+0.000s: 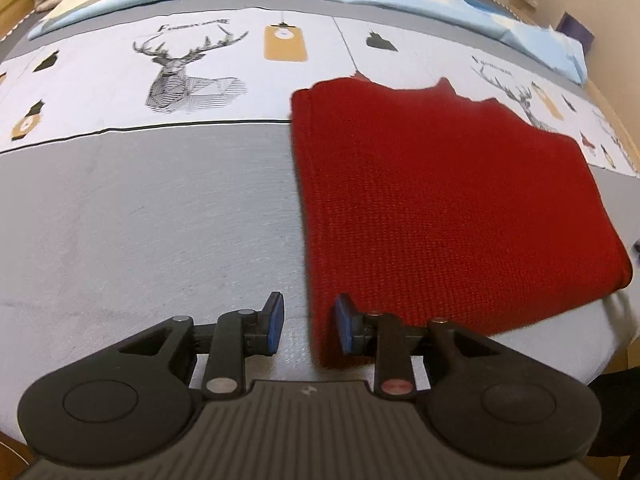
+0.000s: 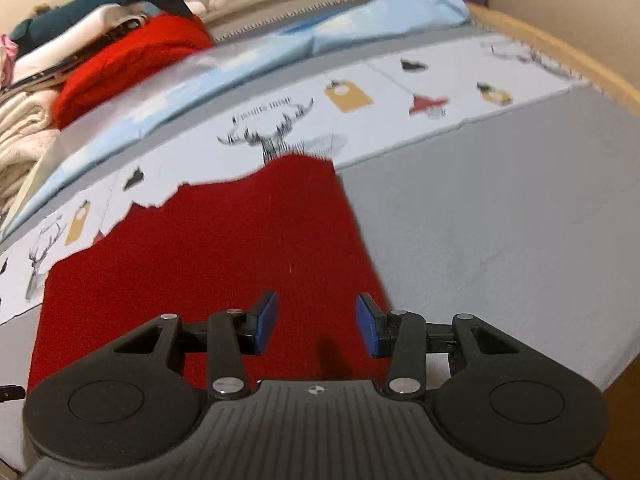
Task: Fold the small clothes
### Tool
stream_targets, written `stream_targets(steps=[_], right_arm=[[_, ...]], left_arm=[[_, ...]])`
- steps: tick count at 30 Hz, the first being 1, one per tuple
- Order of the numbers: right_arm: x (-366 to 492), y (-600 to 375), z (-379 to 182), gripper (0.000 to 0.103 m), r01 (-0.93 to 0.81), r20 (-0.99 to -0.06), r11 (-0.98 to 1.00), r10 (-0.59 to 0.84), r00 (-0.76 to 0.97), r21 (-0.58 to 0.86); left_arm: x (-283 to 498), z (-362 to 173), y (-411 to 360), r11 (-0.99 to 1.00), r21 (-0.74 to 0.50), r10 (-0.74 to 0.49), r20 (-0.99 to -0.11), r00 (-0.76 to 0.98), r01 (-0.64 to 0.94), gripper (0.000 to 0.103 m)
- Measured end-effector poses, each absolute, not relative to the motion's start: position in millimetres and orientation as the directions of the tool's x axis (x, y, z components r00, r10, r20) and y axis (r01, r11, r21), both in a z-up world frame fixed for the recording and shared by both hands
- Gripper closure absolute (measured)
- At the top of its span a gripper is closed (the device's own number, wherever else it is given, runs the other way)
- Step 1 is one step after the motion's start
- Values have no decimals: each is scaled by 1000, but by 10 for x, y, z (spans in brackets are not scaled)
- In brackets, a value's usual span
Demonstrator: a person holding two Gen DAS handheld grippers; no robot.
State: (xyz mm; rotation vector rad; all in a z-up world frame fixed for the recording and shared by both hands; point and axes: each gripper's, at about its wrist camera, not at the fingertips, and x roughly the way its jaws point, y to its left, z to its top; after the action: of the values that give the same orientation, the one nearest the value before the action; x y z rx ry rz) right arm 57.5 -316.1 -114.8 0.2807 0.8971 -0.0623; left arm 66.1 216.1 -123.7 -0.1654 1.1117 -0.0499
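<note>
A red knitted garment (image 1: pixel 440 204) lies flat and folded on the bed. It also shows in the right wrist view (image 2: pixel 208 256). My left gripper (image 1: pixel 308 322) is open and empty, hovering over the garment's near left edge, which runs between its blue pads. My right gripper (image 2: pixel 317 326) is open and empty above the garment's near right part, with its right pad at the garment's right edge.
The bed has a grey sheet (image 1: pixel 140 216) and a white band printed with deer (image 1: pixel 188 76). A light blue cloth (image 2: pixel 360 28) lies at the far side. A pile of folded clothes with a red item (image 2: pixel 128 60) and plush toys sits at the far left. A wooden bed edge (image 2: pixel 560 52) is on the right.
</note>
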Motion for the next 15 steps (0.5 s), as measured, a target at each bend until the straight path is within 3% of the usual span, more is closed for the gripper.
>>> stream_targets(steps=[5,9,15], right_arm=[[694,-3038,-1585,58,263,-910,960,-24,413,94],[529,-2824,-1515,58,303,-871,949,-72,486,90],[204,-1960,-1342,58,86,-766,996,-27,642,37]], left_arm=[[549,-1169,2372,982,-175,-123,-875,468,-69,72],[458,-1006,2651,971,-201,-109,-850,516,-127,72],[220,-669,3188,936,-238,-40,-803,595,-259,72]])
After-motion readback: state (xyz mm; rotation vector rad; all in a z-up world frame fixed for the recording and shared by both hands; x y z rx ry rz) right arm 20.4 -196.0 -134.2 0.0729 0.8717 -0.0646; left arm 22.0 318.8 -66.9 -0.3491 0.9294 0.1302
